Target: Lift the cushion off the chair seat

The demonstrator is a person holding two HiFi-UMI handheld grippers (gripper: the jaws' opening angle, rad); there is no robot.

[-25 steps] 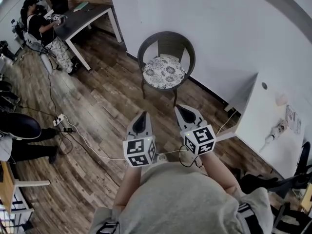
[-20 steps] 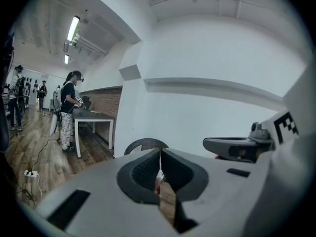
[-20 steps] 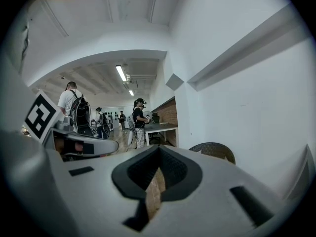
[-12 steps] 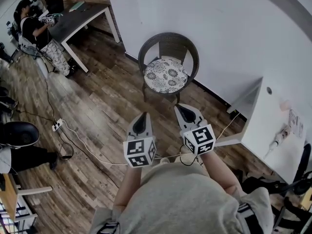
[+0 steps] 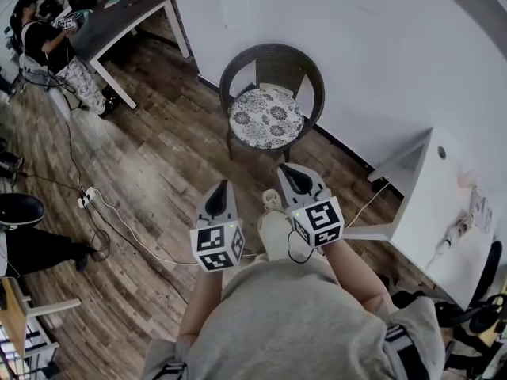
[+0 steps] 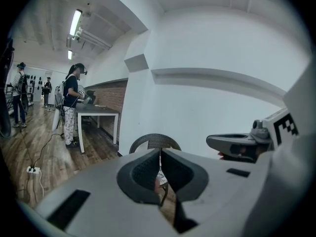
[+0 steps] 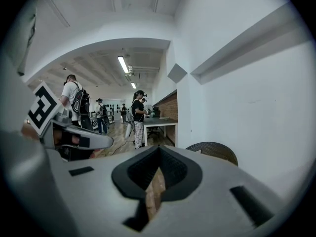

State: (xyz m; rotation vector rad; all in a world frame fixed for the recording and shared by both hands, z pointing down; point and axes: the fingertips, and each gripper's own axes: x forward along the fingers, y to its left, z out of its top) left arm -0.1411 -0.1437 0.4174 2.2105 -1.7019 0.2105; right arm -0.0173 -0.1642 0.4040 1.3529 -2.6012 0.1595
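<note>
Approach to the chair point(image 5: 273, 63), seen from above. The round, flower-patterned cushion point(image 5: 266, 117) lies flat on the seat, untouched. The chair stands against the white wall point(image 5: 380, 46).

The left hand-held gripper point(image 5: 219, 188) and the right hand-held gripper point(image 5: 287, 169) are held side by side, both well short of the seat. Each has its jaws pressed together on nothing.

Suggested method: spread both pairs of jaws before arriving. Pinch the cushion's near rim at two points set apart, one per hand. Raise it evenly, so the soft pad neither folds nor slides out.

Obstacles: the woven backrest curves round the rear and sides of the seat. The open front is therefore probably the only clean way in and out.

Surroundings:
- a white surface point(image 5: 444, 188) just to the right of the path
- a power strip point(image 5: 83, 201) and its cable on the wooden floor point(image 5: 158, 172) to the left
- a person point(image 5: 47, 42) at a dark surface point(image 5: 119, 22), well away
</note>
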